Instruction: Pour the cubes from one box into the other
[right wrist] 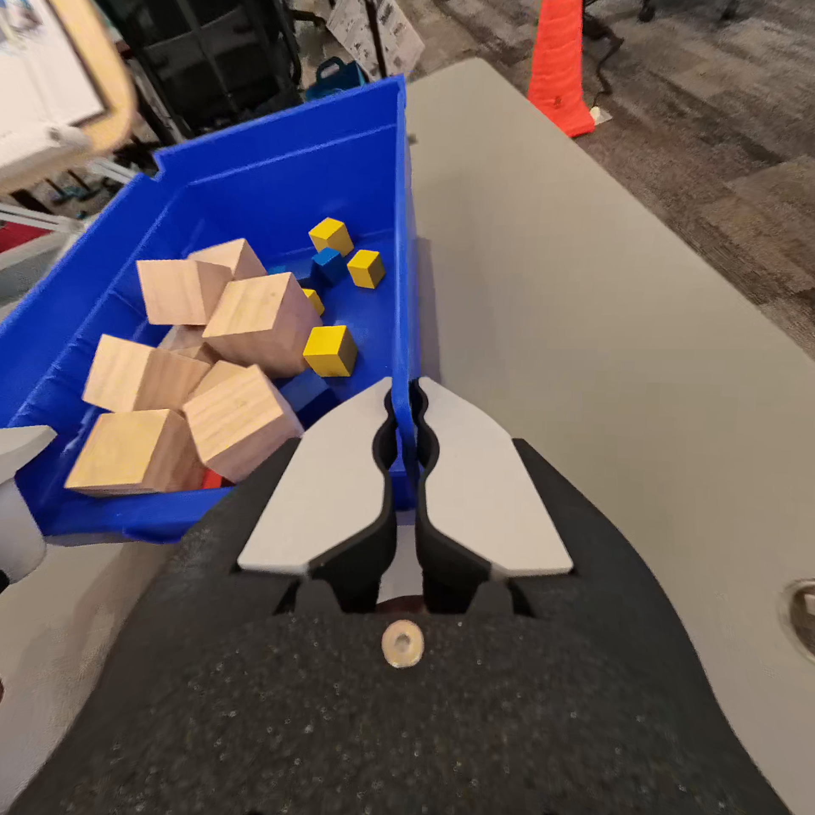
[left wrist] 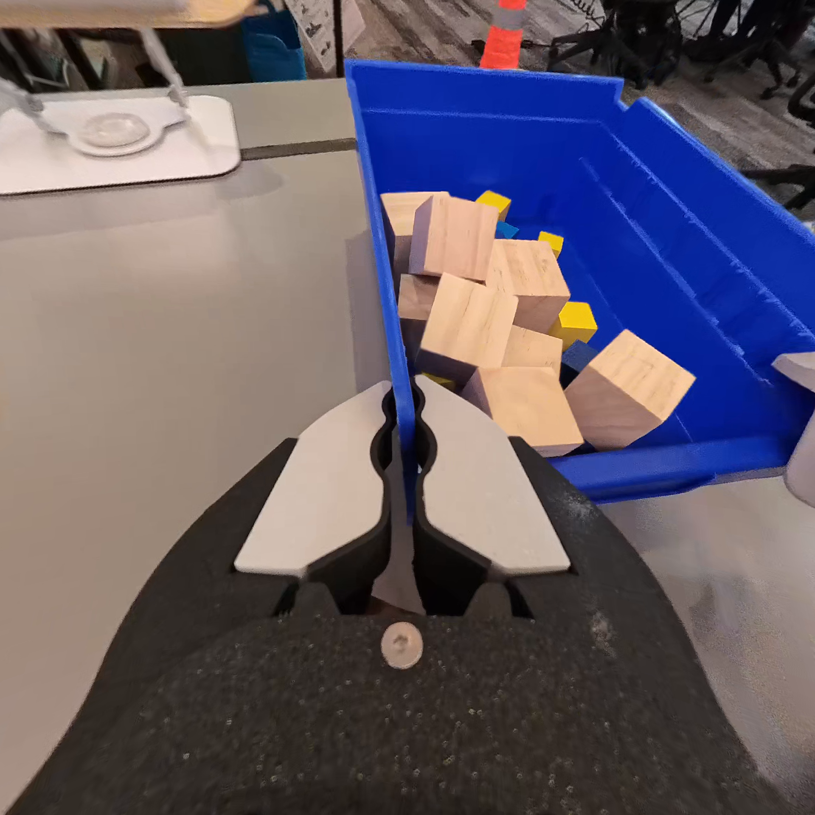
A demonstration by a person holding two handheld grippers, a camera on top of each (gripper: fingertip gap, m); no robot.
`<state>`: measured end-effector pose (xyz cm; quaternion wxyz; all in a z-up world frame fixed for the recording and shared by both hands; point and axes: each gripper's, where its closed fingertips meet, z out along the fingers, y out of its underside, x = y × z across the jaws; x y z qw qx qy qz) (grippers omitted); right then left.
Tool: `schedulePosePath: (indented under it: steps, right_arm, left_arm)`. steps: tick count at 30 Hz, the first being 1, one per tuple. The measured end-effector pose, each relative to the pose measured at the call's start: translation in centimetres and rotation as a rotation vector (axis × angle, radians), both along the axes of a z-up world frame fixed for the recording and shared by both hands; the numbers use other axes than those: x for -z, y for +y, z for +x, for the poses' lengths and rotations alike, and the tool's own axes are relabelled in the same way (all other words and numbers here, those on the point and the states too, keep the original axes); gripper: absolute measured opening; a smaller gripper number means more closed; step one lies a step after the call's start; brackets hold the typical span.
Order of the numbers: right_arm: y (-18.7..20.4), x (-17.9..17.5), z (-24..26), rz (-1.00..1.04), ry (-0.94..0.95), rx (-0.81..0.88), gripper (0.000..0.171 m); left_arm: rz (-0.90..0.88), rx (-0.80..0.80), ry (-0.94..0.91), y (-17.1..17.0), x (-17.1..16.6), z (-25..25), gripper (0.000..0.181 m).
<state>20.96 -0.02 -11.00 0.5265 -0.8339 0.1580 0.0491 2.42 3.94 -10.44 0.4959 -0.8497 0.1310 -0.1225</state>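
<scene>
A blue plastic box (left wrist: pixel 661 247) holds several large plain wooden cubes (left wrist: pixel 467 326) and small yellow cubes (left wrist: pixel 575 322) and blue cubes. My left gripper (left wrist: pixel 403 392) is shut on the box's left wall near its front corner. My right gripper (right wrist: pixel 403 390) is shut on the same box's (right wrist: pixel 282 163) right wall near the front. In the right wrist view the wooden cubes (right wrist: pixel 260 322) pile toward the left, with small yellow cubes (right wrist: pixel 330 350) beside them and a red piece (right wrist: pixel 214 480) under the pile. The box looks tilted. No second box is in view.
The box is over a grey table (left wrist: pixel 154 353). A white stand base (left wrist: pixel 119 141) sits at the table's far left. An orange cone (right wrist: pixel 558 66) stands on the carpet beyond the table. A round metal fitting (right wrist: pixel 800 615) is set in the table at right.
</scene>
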Motion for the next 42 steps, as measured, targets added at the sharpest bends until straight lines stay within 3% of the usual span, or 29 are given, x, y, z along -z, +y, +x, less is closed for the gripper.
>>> schedulePosePath:
  steps: [6, 13, 19, 23, 25, 26, 29, 32, 38, 42]
  right_arm:
    - [3.8, -3.3, -12.2, 0.073, -0.027, -0.133, 0.003]
    - [6.6, -0.8, -24.8, 0.041, 0.033, -0.241, 0.003]
    - [6.9, 1.7, -27.1, 0.011, 0.034, -0.227, 0.004]
    - [6.3, 1.5, -26.9, 0.048, 0.066, -0.272, 0.012]
    - [4.7, -0.3, -25.7, 0.092, 0.167, -0.301, 0.037]
    - [3.7, -1.9, -24.9, 0.165, 0.201, -0.332, 0.030]
    - [0.8, -7.0, -23.6, 0.368, 0.224, -0.493, 0.031]
    - [0.0, -9.3, -23.3, 0.362, 0.124, -0.588, 0.038]
    - [-1.6, -9.6, -29.4, 0.341, 0.037, -0.775, 0.039]
    - [-3.2, -6.6, -36.4, 0.240, -0.004, -0.936, 0.043]
  left_arm:
    - [0.061, -0.150, -0.023, 1.0, -3.0, -12.5, 0.004]
    - [0.072, -0.241, 0.051, 1.9, -2.2, -25.0, 0.004]
    - [0.060, -0.198, 0.047, 2.3, 1.9, -27.5, 0.004]
    - [0.094, -0.186, 0.042, 1.5, 1.5, -27.6, 0.014]
    - [0.083, -0.183, 0.087, 0.0, -0.1, -28.2, 0.046]
    - [0.069, -0.166, 0.081, -1.2, -1.0, -28.3, 0.051]
    - [0.063, -0.116, 0.011, -5.2, -3.8, -30.4, 0.053]
    - [0.047, -0.197, -0.100, -6.7, -5.1, -36.7, 0.054]
    - [0.020, -0.427, 0.079, -2.4, -2.8, -52.7, 0.067]
    - [-0.040, -0.328, -0.011, 1.5, -0.1, -54.2, 0.070]
